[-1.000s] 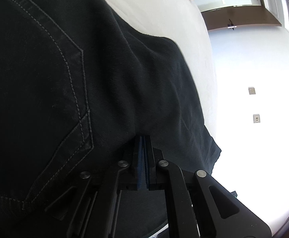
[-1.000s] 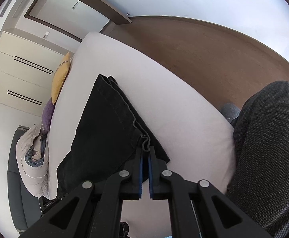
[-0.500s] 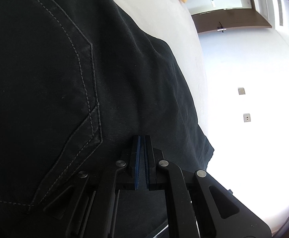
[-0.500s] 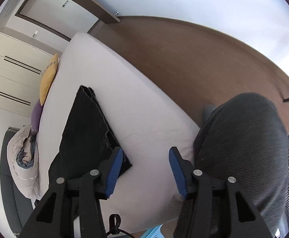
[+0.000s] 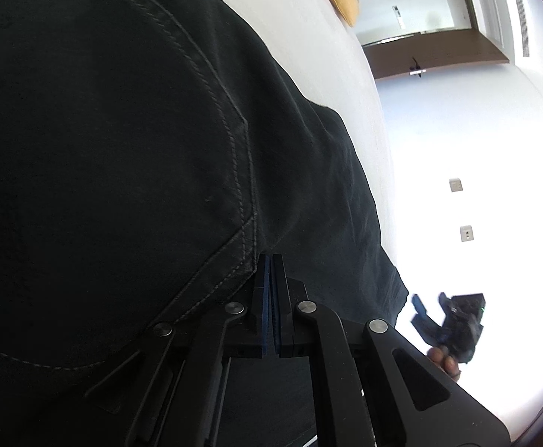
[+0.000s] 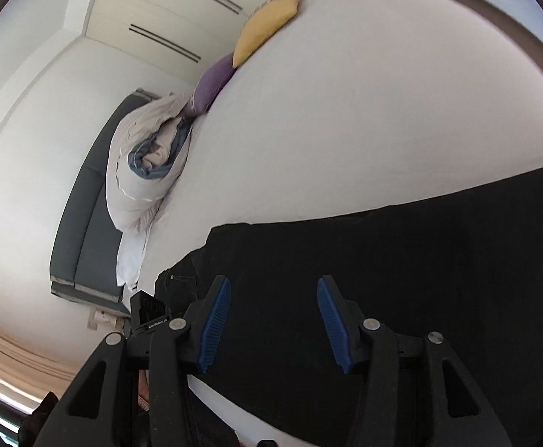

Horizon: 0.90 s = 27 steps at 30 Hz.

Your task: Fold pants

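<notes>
Black pants [image 5: 122,149] lie on the white bed [image 5: 346,56], a stitched back pocket up close in the left wrist view. My left gripper [image 5: 270,260] is shut at the pocket's corner, with the cloth pinched between its blue pads and draped over its left linkage. In the right wrist view the pants [image 6: 383,260] stretch across the lower half of the bed [image 6: 346,111]. My right gripper [image 6: 273,298] hovers over them, open, with nothing between its fingers. The same gripper [image 5: 429,300] shows small and blurred past the pants' edge, with a hand behind it.
At the head of the bed lie a yellow pillow [image 6: 267,22], a purple pillow [image 6: 212,82] and a rolled duvet [image 6: 148,164]. A dark grey headboard [image 6: 85,216] and white wardrobe doors [image 6: 167,11] stand beyond. A brown door [image 5: 420,52] is at the far wall.
My right gripper let go of the pants' edge, opened and swung round from the floor side to face the pillows. My left gripper shifted a little with the cloth, still shut.
</notes>
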### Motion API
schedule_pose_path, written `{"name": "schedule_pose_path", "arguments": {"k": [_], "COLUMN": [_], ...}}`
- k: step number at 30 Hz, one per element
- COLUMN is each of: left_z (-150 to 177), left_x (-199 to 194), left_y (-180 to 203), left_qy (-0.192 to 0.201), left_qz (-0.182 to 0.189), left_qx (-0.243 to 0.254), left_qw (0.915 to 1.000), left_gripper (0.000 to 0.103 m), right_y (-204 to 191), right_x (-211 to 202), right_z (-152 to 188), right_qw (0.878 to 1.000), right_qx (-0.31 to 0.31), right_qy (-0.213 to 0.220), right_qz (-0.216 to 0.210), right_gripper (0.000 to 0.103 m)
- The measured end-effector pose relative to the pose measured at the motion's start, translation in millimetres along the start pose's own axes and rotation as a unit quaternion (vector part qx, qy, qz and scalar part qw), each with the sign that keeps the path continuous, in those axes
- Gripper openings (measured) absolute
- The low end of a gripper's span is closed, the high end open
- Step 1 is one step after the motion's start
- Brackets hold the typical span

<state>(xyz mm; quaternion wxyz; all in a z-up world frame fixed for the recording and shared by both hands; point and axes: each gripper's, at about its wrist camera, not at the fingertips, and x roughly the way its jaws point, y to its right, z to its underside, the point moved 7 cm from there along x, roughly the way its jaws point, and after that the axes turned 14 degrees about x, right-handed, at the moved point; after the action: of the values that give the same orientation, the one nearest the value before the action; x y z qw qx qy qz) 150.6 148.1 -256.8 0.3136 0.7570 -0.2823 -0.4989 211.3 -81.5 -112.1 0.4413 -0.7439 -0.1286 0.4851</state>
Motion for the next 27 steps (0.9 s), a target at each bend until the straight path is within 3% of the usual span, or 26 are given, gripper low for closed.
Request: {"name": "schedule_pose_path", "arguments": {"k": [2,5,7,9,10,11,13,16,18,20,21,23,25,27], "left_z": [0.7,1.0,-0.6,-0.4,0.1,-0.3,1.4,1.9,0.9,1.0,1.3,1.2,-1.4,-2.3], "left_x": [-1.8,-4.3,-7.7,-7.0,-6.9,-5.6,-5.7,-3.5,0.2,-0.7,-2.1,-2.8,-4.0,-5.6], "left_y": [-3.4,-8.0,-15.4,-17.2,-17.8,-16.7,-15.6,-13.9,-11.2,-11.5,-12.3,-13.0,-14.8,-15.0], "left_qy": [0.003,0.007,0.01,0.012,0.014,0.016,0.019,0.024,0.023,0.022,0.021,0.017,0.015,0.014], "left_qz": [0.001,0.008,0.013,0.021,0.023,0.024,0.02,0.021,0.021,0.024,0.026,0.027,0.027,0.025], "left_qx": [-0.003,-0.008,-0.007,-0.003,-0.002,-0.001,0.006,0.012,0.011,0.01,0.01,0.012,0.014,0.017], "left_qw": [1.0,0.9999,0.9998,0.9997,0.9996,0.9996,0.9996,0.9994,0.9995,0.9994,0.9994,0.9994,0.9994,0.9994], "left_gripper": [0.004,0.004,0.004,0.004,0.004,0.004,0.004,0.004,0.004,0.004,0.004,0.004,0.004,0.004], "right_y": [17.2,42.8,62.5,91.5,97.5,91.7,59.2,-2.0,-22.3,-8.8,7.8,39.3,66.0,97.4], "right_x": [36.8,46.3,22.8,-15.0,-31.2,-41.4,-47.2,-19.9,5.7,24.2,26.0,10.1,-20.0,-61.8], "right_z": [-6.9,-28.5,-48.5,-66.4,-69.9,-70.9,-57.2,-7.0,33.3,59.4,65.6,69.8,70.2,70.2], "right_qw": [0.999,0.999,0.997,0.988,0.983,0.982,0.987,0.999,0.999,0.998,0.998,0.999,0.998,0.994], "right_qx": [0.016,0.023,0.073,0.125,0.137,0.125,0.072,0.009,-0.032,-0.032,-0.015,0.028,0.066,0.107], "right_qy": [-0.03,-0.023,0.014,0.084,0.108,0.123,0.124,0.038,-0.016,-0.05,-0.054,-0.04,-0.017,0.015], "right_qz": [0.041,0.04,0.023,0.033,0.055,0.071,0.07,-0.009,-0.01,0.016,0.033,0.024,0.018,0.023], "right_gripper": [0.052,0.011,0.006,0.002,0.004,0.012,0.025,0.049,0.053,0.053,0.041,0.012,0.001,0.0]}}
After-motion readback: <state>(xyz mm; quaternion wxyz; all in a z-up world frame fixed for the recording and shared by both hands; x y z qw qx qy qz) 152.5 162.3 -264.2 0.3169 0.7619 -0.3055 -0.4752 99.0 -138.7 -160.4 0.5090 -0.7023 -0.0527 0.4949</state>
